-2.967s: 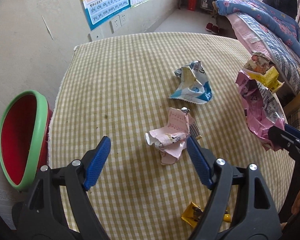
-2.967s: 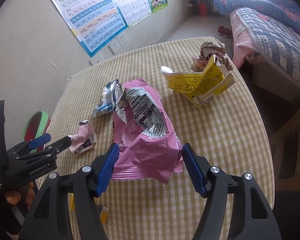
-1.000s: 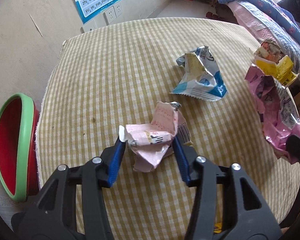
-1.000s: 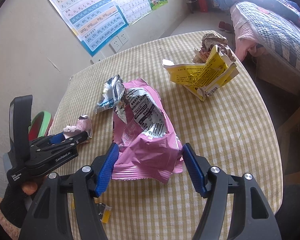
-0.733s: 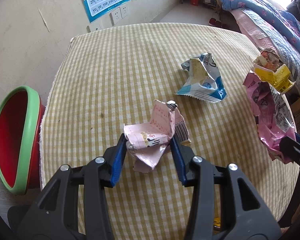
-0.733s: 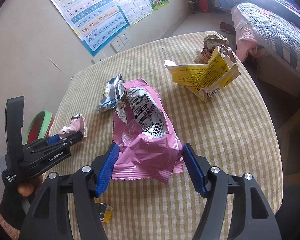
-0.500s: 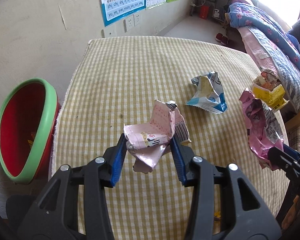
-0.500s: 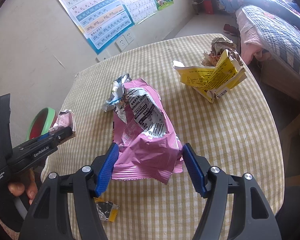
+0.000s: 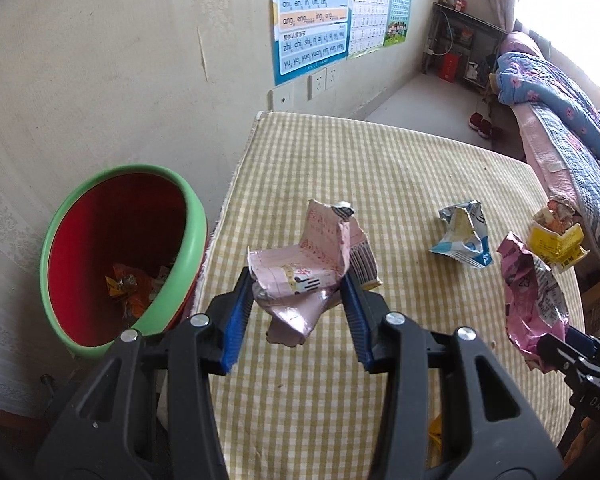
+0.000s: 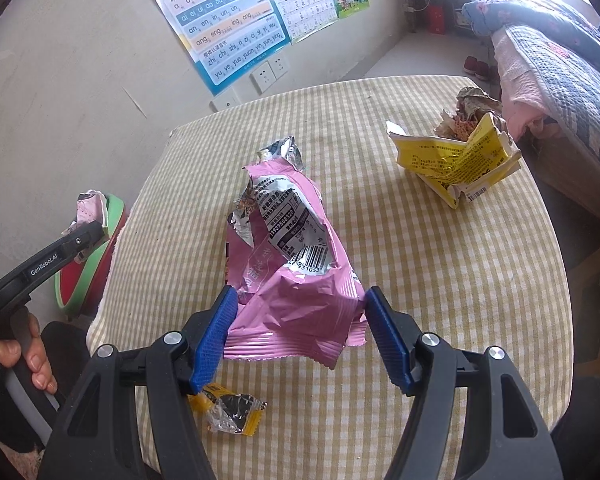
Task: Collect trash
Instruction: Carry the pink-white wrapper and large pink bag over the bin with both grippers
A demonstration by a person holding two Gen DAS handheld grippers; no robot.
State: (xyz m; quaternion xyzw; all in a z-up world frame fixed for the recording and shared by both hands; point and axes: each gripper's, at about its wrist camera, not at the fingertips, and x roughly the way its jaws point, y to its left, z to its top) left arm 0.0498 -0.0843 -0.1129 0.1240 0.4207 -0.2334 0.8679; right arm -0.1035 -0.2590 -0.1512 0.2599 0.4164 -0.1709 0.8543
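Jaws of the left gripper point(image 9: 296, 312) pinch a crumpled pale pink wrapper point(image 9: 304, 276), lifted clear of the checked worktop point(image 9: 380, 168) at the centre of the left wrist frame. Left of it, beside the worktop's edge, stands the green-rimmed bin point(image 9: 100, 256), red inside, with some orange scraps already at its bottom. The step in hand looks like the carry: wrapper picked, not yet over the bin's mouth. Next the left gripper needs to swing toward the lower left of the frame until the wrapper hangs above the opening, then let go.

Jaws of the right gripper point(image 10: 300, 332) close on the lower end of a big pink bag point(image 10: 296, 264) in the middle of the right wrist frame; whether the bag rests on the cloth or is lifted I cannot tell. A yellow carton point(image 10: 456, 160) lies at upper right, a small yellow foil point(image 10: 232, 408) at lower left, a blue-white packet point(image 9: 460, 240) further off.
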